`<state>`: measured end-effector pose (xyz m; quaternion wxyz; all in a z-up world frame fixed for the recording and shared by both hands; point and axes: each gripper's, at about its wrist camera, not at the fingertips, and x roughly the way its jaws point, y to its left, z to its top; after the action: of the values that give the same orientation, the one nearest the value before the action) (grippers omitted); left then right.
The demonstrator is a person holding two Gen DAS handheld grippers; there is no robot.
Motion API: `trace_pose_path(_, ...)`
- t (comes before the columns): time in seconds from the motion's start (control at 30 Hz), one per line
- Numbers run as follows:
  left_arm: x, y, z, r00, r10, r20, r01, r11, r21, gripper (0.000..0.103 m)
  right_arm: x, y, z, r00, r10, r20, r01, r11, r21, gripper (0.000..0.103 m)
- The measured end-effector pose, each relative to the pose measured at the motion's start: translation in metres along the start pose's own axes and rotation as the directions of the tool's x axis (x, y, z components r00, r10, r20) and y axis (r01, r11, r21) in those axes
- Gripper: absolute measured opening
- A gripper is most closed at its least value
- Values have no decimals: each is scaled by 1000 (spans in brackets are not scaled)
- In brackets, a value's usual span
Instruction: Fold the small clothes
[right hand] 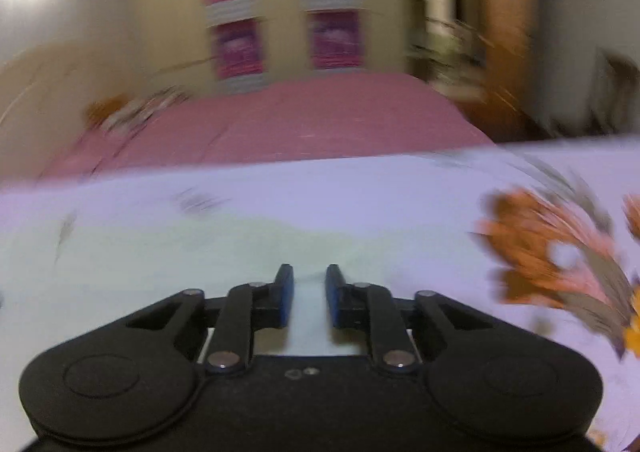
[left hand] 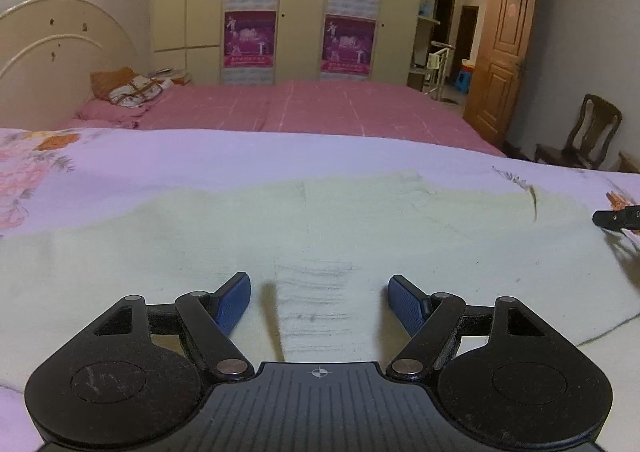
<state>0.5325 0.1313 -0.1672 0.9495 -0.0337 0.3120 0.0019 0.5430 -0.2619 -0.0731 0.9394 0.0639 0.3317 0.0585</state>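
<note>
Pale-green garment [left hand: 360, 236], plain and soft-looking, lies spread flat across the lower half of the left wrist view, with a vertical crease through its middle and a faintly streaked, ribbed patch just ahead of the gripper. Its long axis runs left to right across the frame; which end is which cannot be told. In the blurred right wrist view the same cloth [right hand: 200, 252] fills the lower left.

It rests on a lilac floral sheet [left hand: 168, 160] with orange flowers at the left and right edges. Beyond that lies a pink bed [left hand: 320, 108], with a cream headboard [left hand: 52, 48] at upper left, a wardrobe [left hand: 296, 4] carrying four magenta posters at top centre, a brown door [left hand: 508, 52] and a dark chair [left hand: 584, 136] on the right.

The left gripper [left hand: 319, 300] stands spread wide just above the cloth, nothing between its blue pads. The right gripper [right hand: 309, 292] shows a narrow gap between its pads, empty, low over the cloth.
</note>
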Motion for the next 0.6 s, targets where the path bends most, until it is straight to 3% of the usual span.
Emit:
trace_pose_path(0.03,-1,-3,1,1000,8,-2,-8,1000,3,75,0,2,2,1000,1,-11,-2,1000,-24,8)
trace_pose_path(0.13,-15,-16,5,999,27,35,-28,999,21,75,-15,13,4,1000,2,10,-1,998,-68,24)
trace_pose_path(0.23,-35,-38,0,997,-11,81,5,998,66,75,-43,9,-9,999,13,33,-12,1000,-13,22)
trace_pose_path(0.33,-40,-57,-13,997,-44,64,35,991,129,75,-61,2,-34,1000,14,24,-14,1000,15,20)
trace_pose_path(0.4,-33,-61,-24,1000,-29,7,28,992,126,75,-72,3,-53,1000,9,13,-9,1000,1,20)
trace_pose_path(0.53,-33,-63,-20,1000,-10,2,10,991,131,76,-89,13,-79,1000,-15,9,15,998,-67,22)
trace_pose_path(0.6,-38,-66,-18,1000,16,-4,-16,991,131,76,-93,19,-75,999,-33,7,34,995,-94,23)
